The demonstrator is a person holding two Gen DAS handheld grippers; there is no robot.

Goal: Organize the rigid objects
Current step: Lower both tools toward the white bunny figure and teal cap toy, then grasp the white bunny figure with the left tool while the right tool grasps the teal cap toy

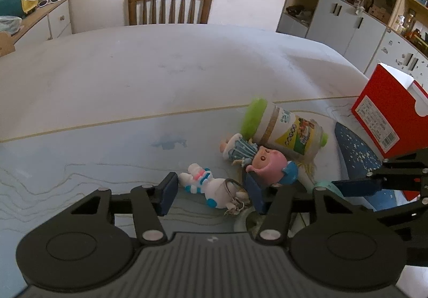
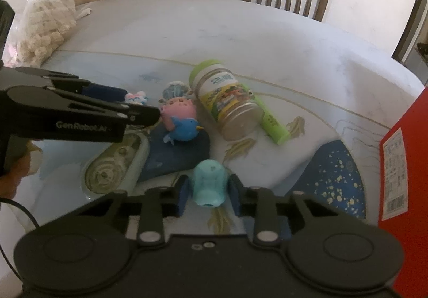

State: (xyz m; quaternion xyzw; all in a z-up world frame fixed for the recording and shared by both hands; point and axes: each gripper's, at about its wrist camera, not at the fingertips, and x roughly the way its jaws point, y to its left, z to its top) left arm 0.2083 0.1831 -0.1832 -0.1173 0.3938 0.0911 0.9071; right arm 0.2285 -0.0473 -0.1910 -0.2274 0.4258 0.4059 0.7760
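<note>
We find the left hand-held gripper half open around a white astronaut figure lying on the desk, pads not pressing. The right hand-held gripper clasps a small teal toy near a red box.

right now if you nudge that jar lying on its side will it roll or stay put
The jar lies on its round side, so it will probably roll if pushed sideways. The pink doll and green tube beside it may block it. It looks stiff, and nearly full, so likely heavy.
</note>
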